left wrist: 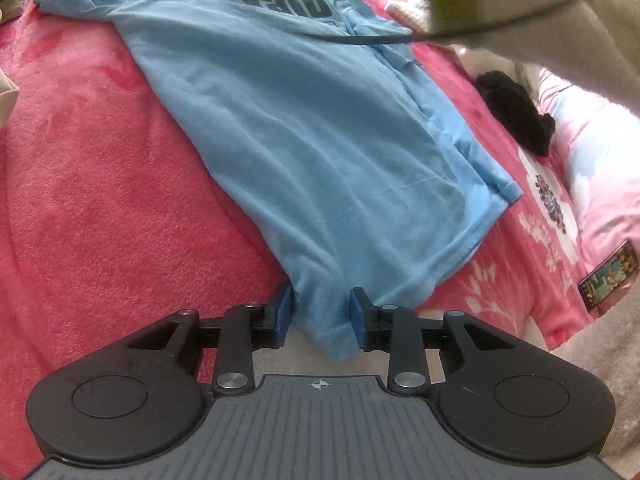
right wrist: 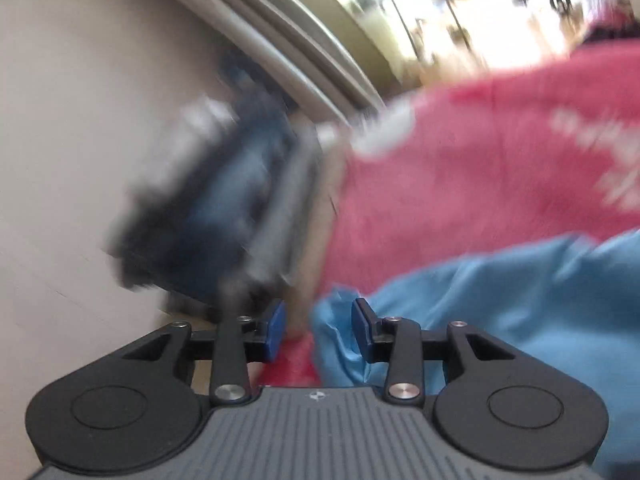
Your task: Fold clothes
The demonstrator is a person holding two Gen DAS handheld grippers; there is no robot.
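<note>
From the left wrist camera, the blue T-shirt (left wrist: pixel 304 128) lies stretched along the pink blanket (left wrist: pixel 80 200) on the bed, its printed letters at the far end. One long side looks already turned in, because a second edge of cloth shows along its right border. The near hem corner hangs over the edge of the bed and sits between the two blue pads of the left gripper (left wrist: pixel 322 318). The pads are spread, with the bunched cloth in the gap; whether they truly squeeze it I cannot tell. I judge the corner is kept here so the hem can be carried toward the collar. A dark cable (left wrist: pixel 360 38) crosses the far part of the shirt.

From the right wrist camera, all is blurred by motion. The right gripper (right wrist: pixel 319 328) has its pads apart, and a fold of the T-shirt (right wrist: pixel 500 300) lies against its right pad (right wrist: pixel 362 330), not clearly pinched. The blanket (right wrist: pixel 460 180) lies behind.
</note>
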